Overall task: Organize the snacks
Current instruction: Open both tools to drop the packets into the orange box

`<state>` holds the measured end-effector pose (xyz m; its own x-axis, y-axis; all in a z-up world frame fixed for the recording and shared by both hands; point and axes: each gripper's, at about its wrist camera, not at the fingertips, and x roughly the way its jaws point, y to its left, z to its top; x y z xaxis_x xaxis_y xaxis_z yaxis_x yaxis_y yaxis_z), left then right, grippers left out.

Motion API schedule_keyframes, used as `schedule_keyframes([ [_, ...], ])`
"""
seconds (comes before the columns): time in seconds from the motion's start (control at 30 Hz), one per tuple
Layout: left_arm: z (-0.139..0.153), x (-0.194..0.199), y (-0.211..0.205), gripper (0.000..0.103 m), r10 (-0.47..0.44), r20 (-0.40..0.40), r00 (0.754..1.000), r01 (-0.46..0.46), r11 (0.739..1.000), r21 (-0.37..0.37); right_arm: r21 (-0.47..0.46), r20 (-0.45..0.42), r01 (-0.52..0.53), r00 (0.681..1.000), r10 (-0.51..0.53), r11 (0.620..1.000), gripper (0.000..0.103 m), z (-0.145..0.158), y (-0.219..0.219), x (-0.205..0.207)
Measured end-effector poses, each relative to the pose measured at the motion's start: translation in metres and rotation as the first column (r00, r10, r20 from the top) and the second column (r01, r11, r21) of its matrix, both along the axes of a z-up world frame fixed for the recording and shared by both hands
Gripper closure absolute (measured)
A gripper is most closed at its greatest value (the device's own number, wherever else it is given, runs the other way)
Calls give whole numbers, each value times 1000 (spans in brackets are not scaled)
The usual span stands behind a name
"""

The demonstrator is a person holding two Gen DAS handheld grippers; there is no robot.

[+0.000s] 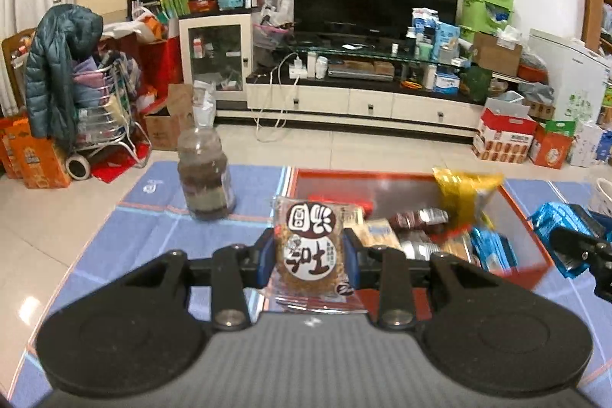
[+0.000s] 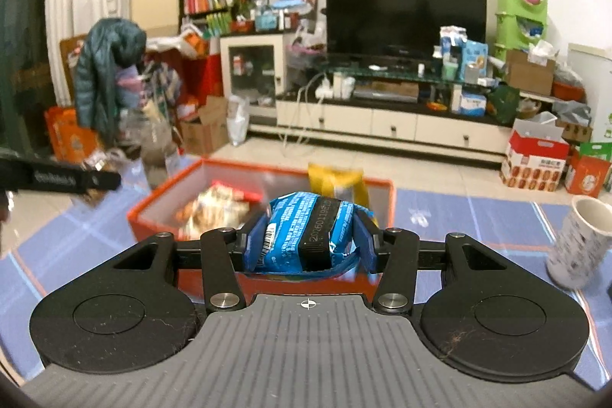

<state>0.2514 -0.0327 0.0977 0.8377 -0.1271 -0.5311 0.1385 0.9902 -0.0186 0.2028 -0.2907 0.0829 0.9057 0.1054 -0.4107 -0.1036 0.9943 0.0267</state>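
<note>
While blur smears the red bin (image 1: pixel 529 217), left jaws pinching brown snack packet (image 1: pixel 310 247), right jaws pinching blue packet (image 2: pixel 306 234).

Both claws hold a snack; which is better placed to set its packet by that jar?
Left, probably. The left claw grips the brown packet with the jar close ahead; the right claw faces the orange box.
</note>
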Motion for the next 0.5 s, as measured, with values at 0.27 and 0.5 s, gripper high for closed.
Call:
schedule_keyframes([
  [0.27, -18, 86, -27, 43, 18, -75, 997, -15, 999, 33, 8, -30, 21, 999, -21, 1000, 53, 6, 14, 90],
  [0.5, -19, -5, 13, 39, -25, -7, 1000, 25, 999, -20, 8, -26, -47, 999, 47, 999, 36, -11, 0, -3],
])
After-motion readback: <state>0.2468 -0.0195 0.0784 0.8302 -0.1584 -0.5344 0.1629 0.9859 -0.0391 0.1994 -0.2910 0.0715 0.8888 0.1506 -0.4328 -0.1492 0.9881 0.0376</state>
